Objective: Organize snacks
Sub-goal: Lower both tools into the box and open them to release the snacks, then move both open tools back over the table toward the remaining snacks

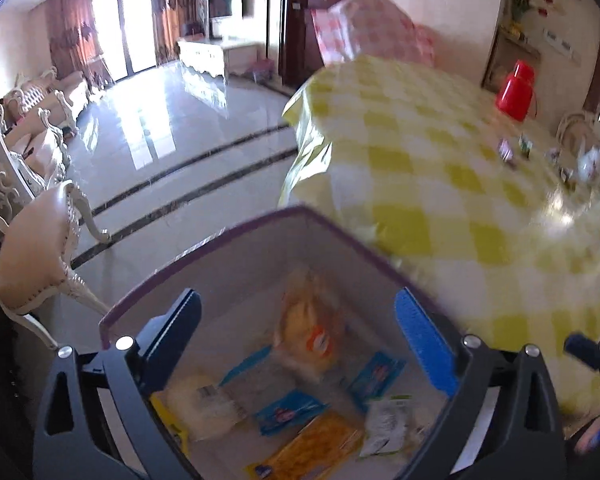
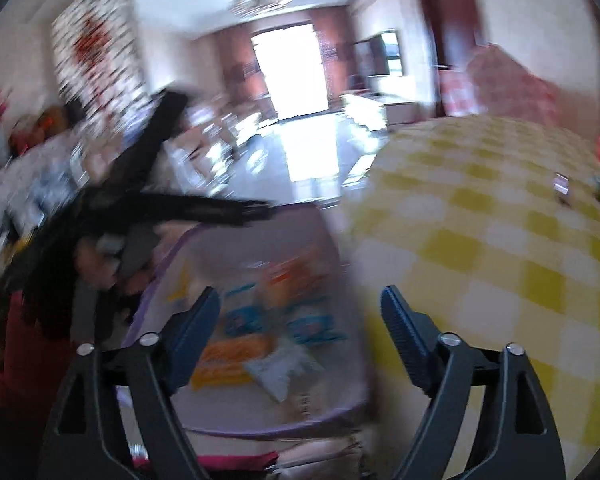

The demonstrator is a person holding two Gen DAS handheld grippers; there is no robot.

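Left wrist view is looking down into a purple-rimmed storage box where the snack packets are lying, beside a table under a yellow checked cloth. The left gripper is hanging over the box with its jaws spread wide, gripping nothing. The right gripper is also gaping wide and empty, hovering between box and table in a blurred frame. A red flask is standing far across the table.
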